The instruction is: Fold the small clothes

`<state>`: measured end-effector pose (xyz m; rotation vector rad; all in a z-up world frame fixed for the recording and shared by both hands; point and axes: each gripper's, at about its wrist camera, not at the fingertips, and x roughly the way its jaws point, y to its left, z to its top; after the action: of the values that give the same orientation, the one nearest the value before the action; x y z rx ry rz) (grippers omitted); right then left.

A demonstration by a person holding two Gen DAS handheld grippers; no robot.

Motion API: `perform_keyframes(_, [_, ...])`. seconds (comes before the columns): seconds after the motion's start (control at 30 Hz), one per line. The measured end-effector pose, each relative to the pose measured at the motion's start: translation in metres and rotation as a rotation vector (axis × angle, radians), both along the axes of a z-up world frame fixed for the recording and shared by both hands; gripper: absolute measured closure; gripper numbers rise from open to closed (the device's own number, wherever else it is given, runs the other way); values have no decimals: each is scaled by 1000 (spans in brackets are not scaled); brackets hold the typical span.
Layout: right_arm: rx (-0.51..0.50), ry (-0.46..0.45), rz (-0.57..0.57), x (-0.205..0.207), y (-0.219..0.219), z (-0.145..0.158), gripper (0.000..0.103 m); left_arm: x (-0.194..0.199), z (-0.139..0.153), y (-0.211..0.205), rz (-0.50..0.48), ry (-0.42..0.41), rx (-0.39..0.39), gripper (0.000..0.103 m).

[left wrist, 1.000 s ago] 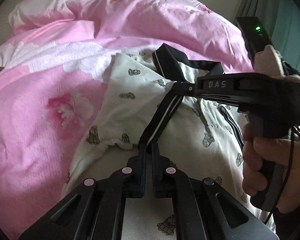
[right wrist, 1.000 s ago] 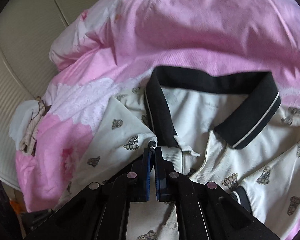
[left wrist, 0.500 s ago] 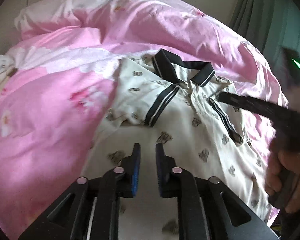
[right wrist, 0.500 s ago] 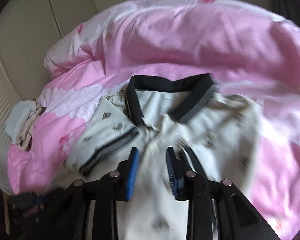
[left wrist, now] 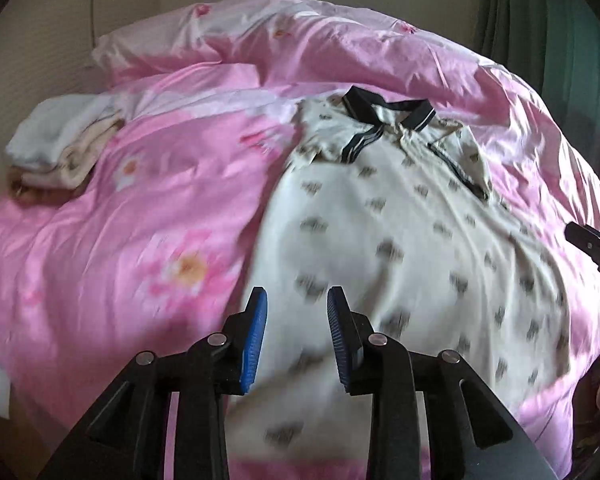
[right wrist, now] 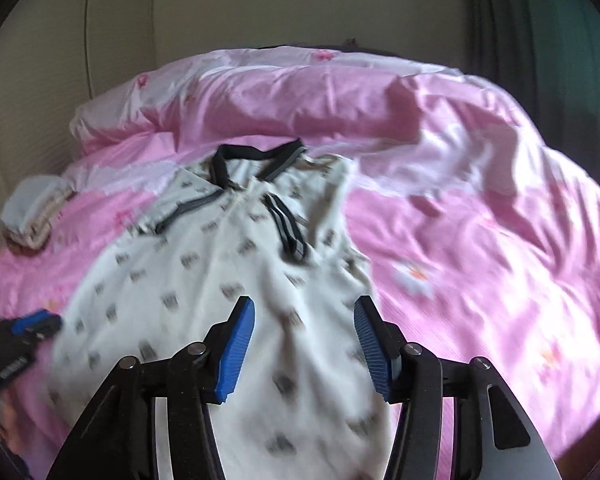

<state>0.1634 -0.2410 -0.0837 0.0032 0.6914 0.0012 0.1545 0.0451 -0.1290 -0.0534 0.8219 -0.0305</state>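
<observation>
A small cream polo shirt (left wrist: 400, 240) with dark printed figures and a black collar (left wrist: 384, 106) lies flat on the pink quilt, both sleeves folded in over the chest. It also shows in the right wrist view (right wrist: 204, 288). My left gripper (left wrist: 296, 300) is open and empty, above the shirt's lower left part. My right gripper (right wrist: 304, 312) is open and empty, above the shirt's lower right part. The left gripper's tip shows at the left edge of the right wrist view (right wrist: 24, 326).
The pink flowered quilt (left wrist: 140, 220) covers the bed, bunched into a ridge behind the shirt (right wrist: 300, 92). A folded pile of pale clothes (left wrist: 56, 152) lies at the far left. A cream wall is behind, green curtains (right wrist: 540, 40) at the right.
Both grippers let go of the sleeve cuffs, opened, and drew back from the collar toward the shirt's lower part. The sleeves now lie folded on the chest.
</observation>
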Motion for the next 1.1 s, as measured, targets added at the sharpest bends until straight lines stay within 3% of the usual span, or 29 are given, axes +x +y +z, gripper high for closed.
perform_keyframes(0.23, [59,41,-154,-61,-27,-24,49,-59,-12,5,89,-36,21,63])
perform_keyframes(0.43, [53,55,-193,-88,-33,-40,49,-81,-22,11,142,-48,27,63])
perform_keyframes(0.7, [114,74,-211,-99,-35,-54,49,-85,-29,16,170,-39,13,62])
perform_keyframes(1.1, [113,112,-216,-101,-31,-69,49,-75,-47,27,184,34,-73,61])
